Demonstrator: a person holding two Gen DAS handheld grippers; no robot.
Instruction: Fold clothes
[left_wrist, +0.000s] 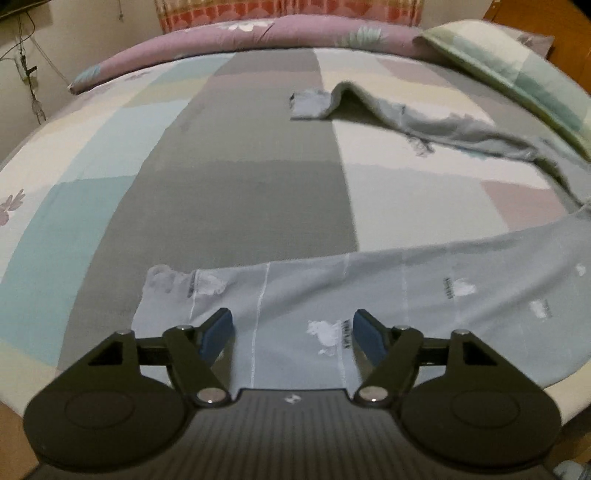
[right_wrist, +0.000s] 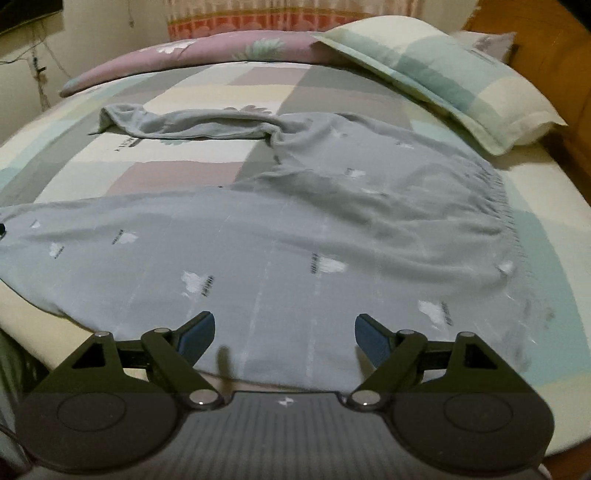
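A pair of light grey-blue trousers with small white prints lies spread on the bed. In the left wrist view the near leg (left_wrist: 369, 288) runs across the front, its cuff (left_wrist: 166, 284) at the left, and the far leg (left_wrist: 424, 122) lies crumpled towards the back. My left gripper (left_wrist: 291, 328) hovers open just above the near leg, close to the cuff. In the right wrist view the waist and seat (right_wrist: 388, 206) lie to the right, with the far leg (right_wrist: 184, 125) bunched behind. My right gripper (right_wrist: 284, 332) is open over the cloth's near edge, holding nothing.
The bed sheet (left_wrist: 240, 184) has pastel and grey patches. A checked pillow (right_wrist: 443, 74) lies at the back right, a mauve flowered bolster (left_wrist: 240, 40) along the far edge. Wooden furniture (right_wrist: 554, 55) stands right of the bed; cables hang on the left wall (left_wrist: 26, 66).
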